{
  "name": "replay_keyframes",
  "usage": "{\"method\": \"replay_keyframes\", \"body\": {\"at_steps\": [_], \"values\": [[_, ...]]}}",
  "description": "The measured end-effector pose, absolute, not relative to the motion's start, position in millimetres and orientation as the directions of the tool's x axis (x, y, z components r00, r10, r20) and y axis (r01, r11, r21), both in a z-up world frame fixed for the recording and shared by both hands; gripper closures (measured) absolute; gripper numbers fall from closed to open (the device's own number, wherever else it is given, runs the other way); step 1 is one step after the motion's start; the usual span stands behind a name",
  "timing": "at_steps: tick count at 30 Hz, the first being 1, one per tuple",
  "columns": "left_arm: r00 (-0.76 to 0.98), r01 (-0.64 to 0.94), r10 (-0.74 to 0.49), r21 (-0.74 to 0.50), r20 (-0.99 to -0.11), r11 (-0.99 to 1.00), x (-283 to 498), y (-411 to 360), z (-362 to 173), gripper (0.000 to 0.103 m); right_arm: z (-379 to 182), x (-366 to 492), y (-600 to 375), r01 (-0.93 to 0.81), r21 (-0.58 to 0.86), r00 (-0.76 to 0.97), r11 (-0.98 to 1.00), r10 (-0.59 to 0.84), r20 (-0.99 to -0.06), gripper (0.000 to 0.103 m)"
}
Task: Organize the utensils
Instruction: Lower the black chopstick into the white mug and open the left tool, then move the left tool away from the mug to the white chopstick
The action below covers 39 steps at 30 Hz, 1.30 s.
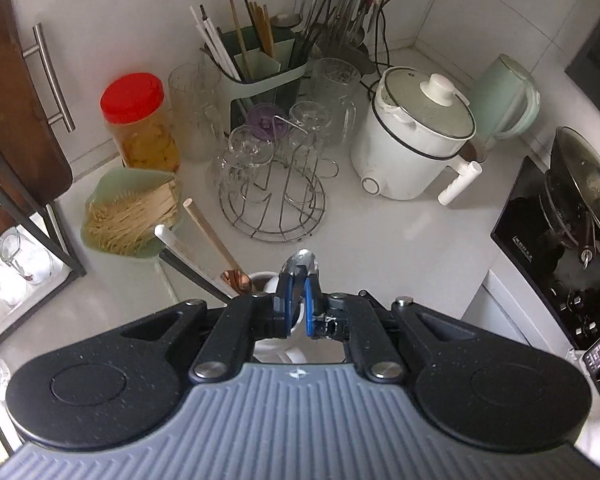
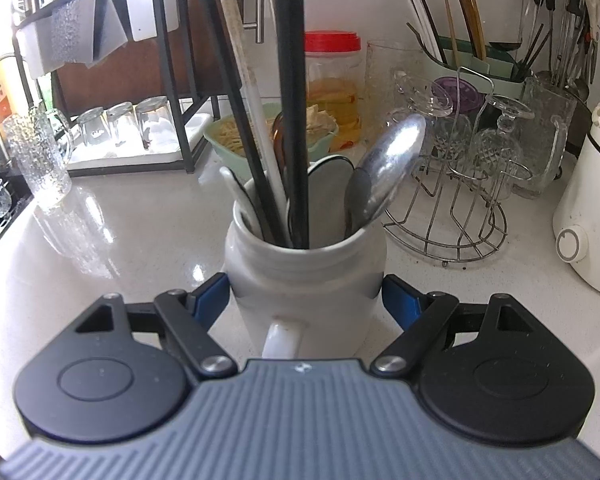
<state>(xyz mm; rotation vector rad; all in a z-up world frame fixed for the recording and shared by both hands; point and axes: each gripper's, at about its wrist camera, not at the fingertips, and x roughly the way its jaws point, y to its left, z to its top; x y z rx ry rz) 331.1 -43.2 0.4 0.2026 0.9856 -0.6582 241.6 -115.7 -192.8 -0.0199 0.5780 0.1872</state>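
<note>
The right gripper (image 2: 305,300) is clamping the white ceramic mug (image 2: 305,280) to steady it, while the left gripper (image 1: 298,280) is pinching a metal spoon (image 1: 303,260) over it.

White ceramic jug (image 2: 305,280) upright on the surface, packed with dark and white chopsticks (image 2: 256,120), spoons, a metal spoon (image 2: 387,168) leaning right
</note>
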Motion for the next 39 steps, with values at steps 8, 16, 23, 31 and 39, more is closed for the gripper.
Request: {"method": "replay_keyframes", "body": {"at_steps": [8, 16, 23, 31, 39], "values": [[0.394, 0.579, -0.423, -0.137, -0.816, 0.804, 335, -43, 3, 0.095, -193, 241, -116, -0.185, 0.035, 0.822, 0.982, 0.174, -0.541, 0.017], [0.459, 0.541, -0.454, -0.165, -0.764, 0.825, 328, -26, 3, 0.077, -193, 242, -116, -0.185, 0.040, 0.824, 0.982, 0.177, -0.538, 0.017], [0.563, 0.484, -0.444, -0.158, -0.697, 0.861, 312, -5, 9, 0.067, -193, 243, -116, -0.185, 0.040, 0.824, 0.982, 0.177, -0.539, 0.017], [0.667, 0.437, -0.379, -0.075, -0.641, 0.896, 293, 11, 8, 0.063, -193, 242, -116, -0.181, 0.044, 0.825, 0.983, 0.175, -0.537, 0.017], [0.701, 0.354, -0.309, -0.062, -0.643, 0.933, 288, 39, -12, 0.062, -193, 243, -116, -0.182, 0.046, 0.823, 0.982, 0.178, -0.540, 0.017]]}}
